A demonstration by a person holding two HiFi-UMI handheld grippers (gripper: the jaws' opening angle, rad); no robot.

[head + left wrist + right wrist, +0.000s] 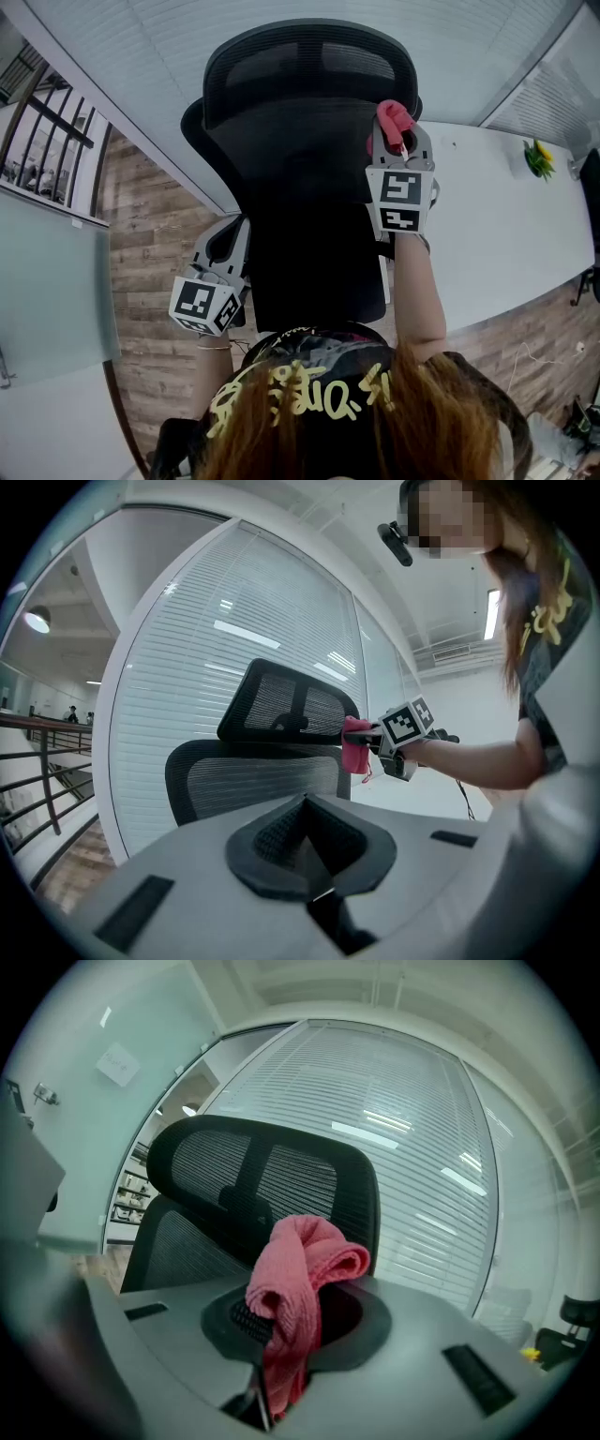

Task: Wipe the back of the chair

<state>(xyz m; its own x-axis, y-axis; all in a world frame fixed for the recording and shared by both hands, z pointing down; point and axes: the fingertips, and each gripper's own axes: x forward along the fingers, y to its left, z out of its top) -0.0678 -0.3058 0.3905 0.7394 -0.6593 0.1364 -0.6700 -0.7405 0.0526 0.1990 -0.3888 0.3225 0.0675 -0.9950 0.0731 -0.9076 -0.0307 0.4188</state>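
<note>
Pink cloth (298,1279) clamped in right hand-held gripper (399,139) at chair back (300,164) | left hand-held gripper (309,855) closed, empty

Grey left tongs (234,231) and right tongs (400,141) carry black-and-white marker cubes (401,199); black shirt (314,352) bears yellow lettering (281,401).

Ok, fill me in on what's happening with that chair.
A person stands behind a black mesh office chair with a gripper in each hand. The right gripper has its tongs shut on a pink cloth and holds it up at the right edge of the backrest, just under the headrest. Whether the cloth is touching the mesh is unclear. The left gripper is shut and empty, low by the chair's left side.
</note>
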